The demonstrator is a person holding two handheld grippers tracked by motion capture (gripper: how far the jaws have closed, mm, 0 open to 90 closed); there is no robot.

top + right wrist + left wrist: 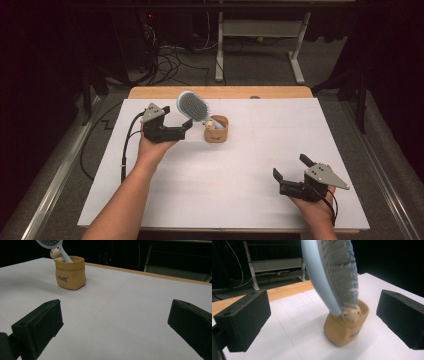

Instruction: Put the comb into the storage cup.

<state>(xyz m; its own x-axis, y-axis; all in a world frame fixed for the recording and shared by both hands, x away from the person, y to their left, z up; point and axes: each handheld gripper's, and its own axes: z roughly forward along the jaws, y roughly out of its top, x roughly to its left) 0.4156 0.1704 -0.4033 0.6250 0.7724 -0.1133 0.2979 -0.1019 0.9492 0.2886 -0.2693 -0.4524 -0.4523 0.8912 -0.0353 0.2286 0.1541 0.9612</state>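
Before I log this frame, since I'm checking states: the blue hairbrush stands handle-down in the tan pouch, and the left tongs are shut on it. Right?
Not quite. The blue hairbrush does stand handle-down in the tan pouch, but the left tongs are open, not shut on it. The left gripper view shows both jaws spread wide with the brush and pouch between and beyond them, untouched.

Bare white table (pixel 240 170) around right gripper (pixel 292 172), leaning hairbrush (pixel 194 106) possibly blocking left gripper (pixel 181 126)

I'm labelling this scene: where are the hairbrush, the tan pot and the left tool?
hairbrush (pixel 194 105), high view, middle of the bristle pad.
tan pot (pixel 71 276), right gripper view, its front wall.
left tool (pixel 188 123), high view, between its open jaw tips.
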